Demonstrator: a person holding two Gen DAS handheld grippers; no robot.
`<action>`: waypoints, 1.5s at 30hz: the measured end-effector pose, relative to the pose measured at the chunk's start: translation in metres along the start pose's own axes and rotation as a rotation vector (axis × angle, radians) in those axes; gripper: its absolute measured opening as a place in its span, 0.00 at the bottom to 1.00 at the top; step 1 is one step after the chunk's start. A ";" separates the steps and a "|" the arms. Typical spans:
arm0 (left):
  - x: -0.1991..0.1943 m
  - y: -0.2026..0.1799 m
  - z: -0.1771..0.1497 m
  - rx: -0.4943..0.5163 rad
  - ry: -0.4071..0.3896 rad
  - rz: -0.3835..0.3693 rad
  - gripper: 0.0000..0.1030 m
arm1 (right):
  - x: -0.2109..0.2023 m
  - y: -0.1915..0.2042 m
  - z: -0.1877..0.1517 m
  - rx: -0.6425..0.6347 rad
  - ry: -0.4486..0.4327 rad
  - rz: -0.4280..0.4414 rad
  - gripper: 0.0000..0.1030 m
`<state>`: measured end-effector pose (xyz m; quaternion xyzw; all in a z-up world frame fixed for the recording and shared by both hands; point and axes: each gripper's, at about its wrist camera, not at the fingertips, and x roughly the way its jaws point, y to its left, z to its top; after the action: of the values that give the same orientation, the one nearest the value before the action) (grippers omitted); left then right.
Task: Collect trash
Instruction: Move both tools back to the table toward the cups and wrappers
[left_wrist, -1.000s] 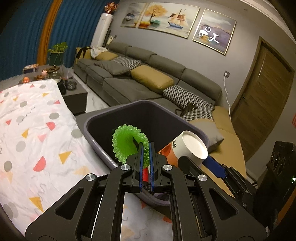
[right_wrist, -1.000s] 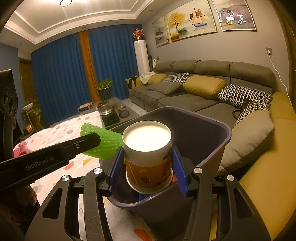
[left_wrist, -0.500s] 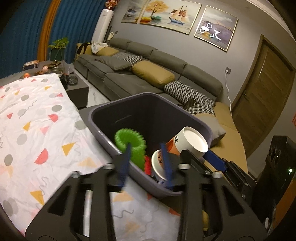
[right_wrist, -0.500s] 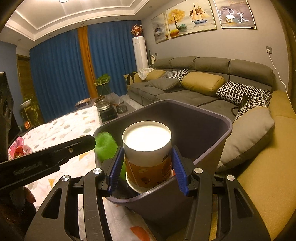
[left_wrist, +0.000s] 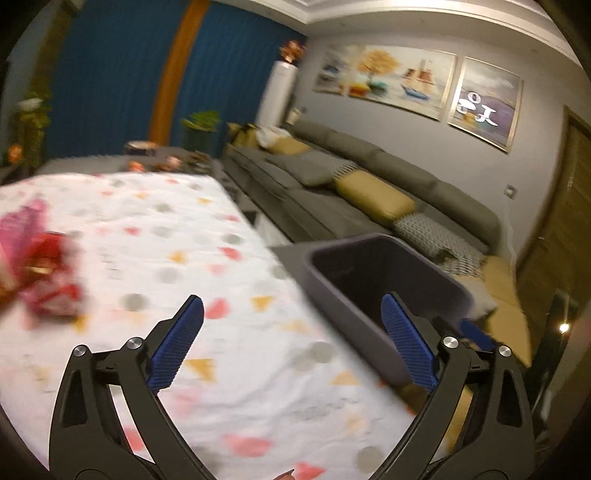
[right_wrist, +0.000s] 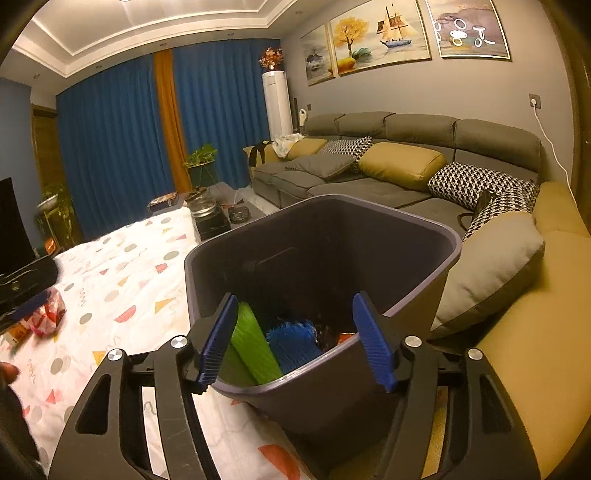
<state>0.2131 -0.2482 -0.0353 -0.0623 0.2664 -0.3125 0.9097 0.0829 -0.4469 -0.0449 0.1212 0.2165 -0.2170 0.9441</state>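
A dark grey trash bin (right_wrist: 436, 236) stands at the table's edge by the sofa; it also shows in the left wrist view (left_wrist: 424, 258). Inside lie a green ribbed wrapper (right_wrist: 255, 343) and a blue ribbed piece (right_wrist: 293, 341). My right gripper (right_wrist: 295, 339) is open and empty, just over the bin's near rim. My left gripper (left_wrist: 291, 341) is open and empty, over the patterned tablecloth (left_wrist: 184, 258), left of the bin. Red and pink wrappers (left_wrist: 40, 266) lie on the cloth at far left, also in the right wrist view (right_wrist: 46, 314).
A grey sofa (right_wrist: 388, 162) with yellow and patterned cushions runs behind and right of the bin. A low side table (right_wrist: 210, 210) with a pot stands beyond the cloth. Blue curtains (right_wrist: 118, 147) fill the back wall.
The right gripper opened and the paper cup is gone from it. The left gripper released the green wrapper into the bin, opened wide and swung left toward the red wrappers.
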 end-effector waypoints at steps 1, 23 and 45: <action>-0.007 0.004 0.000 -0.004 -0.012 0.021 0.93 | -0.002 0.001 0.000 -0.001 -0.003 -0.001 0.64; -0.159 0.174 -0.021 -0.161 -0.105 0.481 0.94 | -0.059 0.129 -0.013 -0.119 -0.060 0.250 0.77; -0.161 0.259 0.001 -0.178 -0.142 0.554 0.94 | -0.008 0.316 -0.030 -0.327 0.026 0.438 0.77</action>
<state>0.2456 0.0554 -0.0351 -0.0885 0.2352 -0.0229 0.9677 0.2118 -0.1570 -0.0246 0.0139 0.2293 0.0317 0.9727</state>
